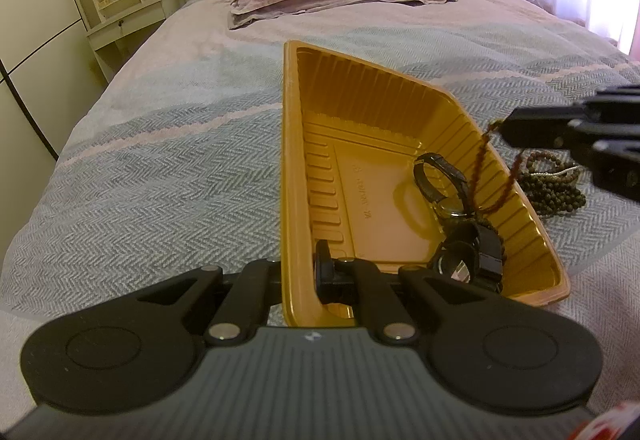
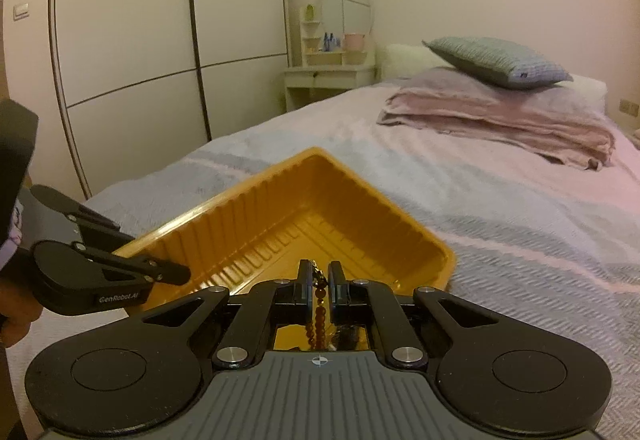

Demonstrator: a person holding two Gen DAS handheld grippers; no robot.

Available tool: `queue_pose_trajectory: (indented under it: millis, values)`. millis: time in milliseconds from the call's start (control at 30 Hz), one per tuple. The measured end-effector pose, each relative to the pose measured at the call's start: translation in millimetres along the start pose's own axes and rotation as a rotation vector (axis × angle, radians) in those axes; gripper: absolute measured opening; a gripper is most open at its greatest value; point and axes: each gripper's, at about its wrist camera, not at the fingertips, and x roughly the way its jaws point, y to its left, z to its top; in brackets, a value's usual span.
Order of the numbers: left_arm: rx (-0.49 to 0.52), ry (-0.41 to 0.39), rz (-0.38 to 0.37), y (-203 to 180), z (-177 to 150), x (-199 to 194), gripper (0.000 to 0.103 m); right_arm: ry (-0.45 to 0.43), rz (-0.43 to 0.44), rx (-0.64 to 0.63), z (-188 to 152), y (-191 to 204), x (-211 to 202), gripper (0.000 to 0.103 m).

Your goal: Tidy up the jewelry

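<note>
Nearest us, our left claw [image 1: 302, 276] is clamped shut on the near rim of the gold plastic tray [image 1: 296, 167], tilting it on the bed [image 1: 160, 159]. Two wristwatches [image 1: 456, 224] already lie inside. Further right, our right claw [image 2: 319, 282] pinches a reddish bead strand [image 2: 318, 310], dangling over the tray's edge; we judge it goes in next. A heap of dark bead necklaces [image 1: 556, 183] waits on the bedspread. The left claw's housing reads "GenRobot.AI" [image 2: 118, 297].
</note>
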Motion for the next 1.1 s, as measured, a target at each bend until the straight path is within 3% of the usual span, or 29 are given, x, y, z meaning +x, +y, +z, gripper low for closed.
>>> queue_pose_trajectory:
  millis: [300, 433, 600, 733, 833, 1100]
  values:
    - [-0.002, -0.001, -0.001, 1, 0, -1, 0.004, 0.018, 0.036, 0.016, -1, 6, 15, 0.008]
    - [-0.003, -0.001, -0.001, 1, 0, -1, 0.004, 0.005, -0.001, 0.043, -5, -4, 5, 0.008]
    - [-0.005, -0.004, -0.003, 1, 0, -1, 0.004, -0.015, -0.124, 0.131, -24, -39, -26, 0.01]
    - [-0.007, -0.007, -0.002, 2, -1, -2, 0.004, 0.036, -0.28, 0.183, -57, -75, -50, 0.025]
    - [-0.009, -0.009, -0.002, 1, -1, -2, 0.004, 0.078, -0.362, 0.215, -80, -97, -64, 0.027]
    - [-0.003, -0.007, 0.005, 0, -1, -4, 0.004, 0.153, -0.446, 0.22, -112, -125, -73, 0.027]
